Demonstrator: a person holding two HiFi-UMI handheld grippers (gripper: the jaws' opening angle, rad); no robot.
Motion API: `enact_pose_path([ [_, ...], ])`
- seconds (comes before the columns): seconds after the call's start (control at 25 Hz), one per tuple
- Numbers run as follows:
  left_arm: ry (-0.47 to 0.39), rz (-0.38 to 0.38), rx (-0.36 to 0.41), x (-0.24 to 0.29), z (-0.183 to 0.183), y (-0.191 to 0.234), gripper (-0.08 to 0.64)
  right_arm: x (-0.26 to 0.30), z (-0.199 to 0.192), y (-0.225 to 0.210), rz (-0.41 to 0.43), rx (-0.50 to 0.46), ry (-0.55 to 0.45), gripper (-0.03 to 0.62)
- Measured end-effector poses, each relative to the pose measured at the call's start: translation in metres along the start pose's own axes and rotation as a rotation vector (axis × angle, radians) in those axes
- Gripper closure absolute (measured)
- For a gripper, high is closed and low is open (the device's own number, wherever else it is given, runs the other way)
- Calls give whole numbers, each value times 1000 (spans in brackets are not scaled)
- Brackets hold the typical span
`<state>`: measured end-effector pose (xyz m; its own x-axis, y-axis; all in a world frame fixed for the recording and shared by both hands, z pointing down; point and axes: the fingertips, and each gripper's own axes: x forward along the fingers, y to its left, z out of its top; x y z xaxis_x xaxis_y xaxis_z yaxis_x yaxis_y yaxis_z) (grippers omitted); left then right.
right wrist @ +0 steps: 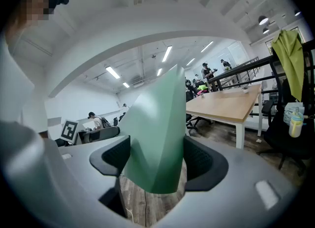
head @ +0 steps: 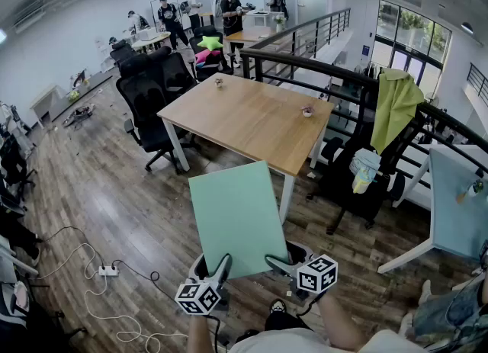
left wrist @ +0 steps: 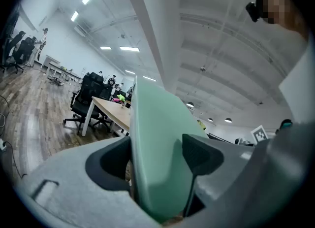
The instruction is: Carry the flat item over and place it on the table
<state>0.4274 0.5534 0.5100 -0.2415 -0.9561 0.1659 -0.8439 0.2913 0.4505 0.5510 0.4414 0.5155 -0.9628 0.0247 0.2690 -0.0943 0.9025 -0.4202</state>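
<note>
Office floorboards lie below, with a wooden table (head: 248, 119) ahead. A thin pale-green flat board (head: 236, 214) hangs short of it, its near edge pinched by the left gripper (head: 219, 267) and right gripper (head: 280, 262), side by side, pointing forward.

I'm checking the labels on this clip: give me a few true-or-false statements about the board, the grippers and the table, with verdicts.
1. The green board already lies on the wooden table. False: it is held in the air short of the table, above the floor.
2. The left gripper and the right gripper both clamp the board's near edge. True.
3. The table top has nothing on it. False: two small items stand on it, one near the far edge and one near the right edge.
4. A yellow-green cloth hangs to the right of the table. True.
</note>
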Motion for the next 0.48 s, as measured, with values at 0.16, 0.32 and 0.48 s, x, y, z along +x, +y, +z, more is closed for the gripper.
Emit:
enact_pose_path([
  [0.16, -6, 8, 8, -1, -4, 2, 222, 3, -6, -2, 5, -2, 13, 253],
  [0.32, 1, 7, 3, 0, -6, 5, 222, 5, -6, -3, 7, -9, 16, 252],
  [0.48, -3, 4, -7, 3, -2, 8, 221, 8, -3, -4, 6, -5, 8, 249],
])
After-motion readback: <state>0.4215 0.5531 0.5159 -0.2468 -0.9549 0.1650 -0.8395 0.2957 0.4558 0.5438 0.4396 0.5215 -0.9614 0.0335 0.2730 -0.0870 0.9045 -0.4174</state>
